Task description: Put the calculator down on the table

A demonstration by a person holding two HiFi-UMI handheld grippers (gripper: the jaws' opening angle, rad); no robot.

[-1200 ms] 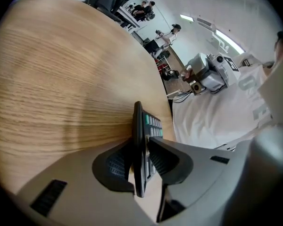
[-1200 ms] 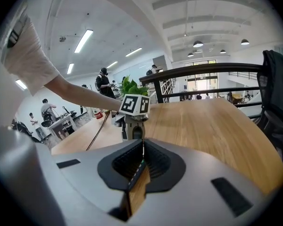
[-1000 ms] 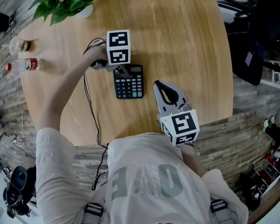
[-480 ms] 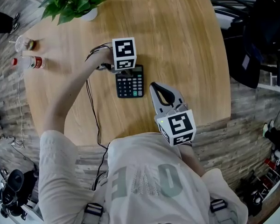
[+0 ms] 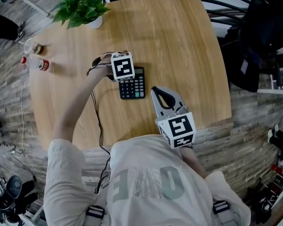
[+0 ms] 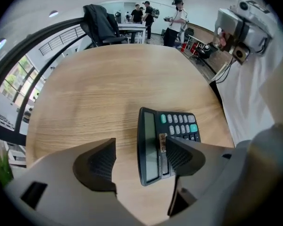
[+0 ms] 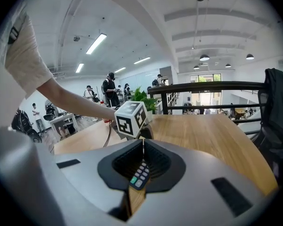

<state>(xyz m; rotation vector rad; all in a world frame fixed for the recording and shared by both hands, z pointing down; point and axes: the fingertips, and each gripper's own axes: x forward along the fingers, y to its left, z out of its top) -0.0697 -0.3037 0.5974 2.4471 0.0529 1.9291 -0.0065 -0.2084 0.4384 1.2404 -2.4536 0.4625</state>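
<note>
- Left gripper [image 6: 140, 142]: jaws opening and already wide apart, pointing steeply down over the calculator [image 6: 152, 149], with no pad pressing on it.
- Calculator: dark case, grey display strip, dark keys plus a few green ones. It lies flat on the wooden table [image 5: 179, 41], roughly mid-table.
- Right gripper [image 7: 142, 142]: jaw tips together, nothing between them. It hovers near the person's edge of the table, apart from the calculator.

One table [image 5: 179, 55] is seen. On it are counted one calculator [image 5: 132, 83], one plant [image 5: 82, 9], one bottle [image 5: 36, 63], one glass [image 5: 32, 46] and one cable [image 5: 98, 121]. Two grippers are counted: the left gripper [image 6: 141, 158], its jaws opening with the calculator's edge between them, and the right gripper [image 7: 142, 147].
</note>
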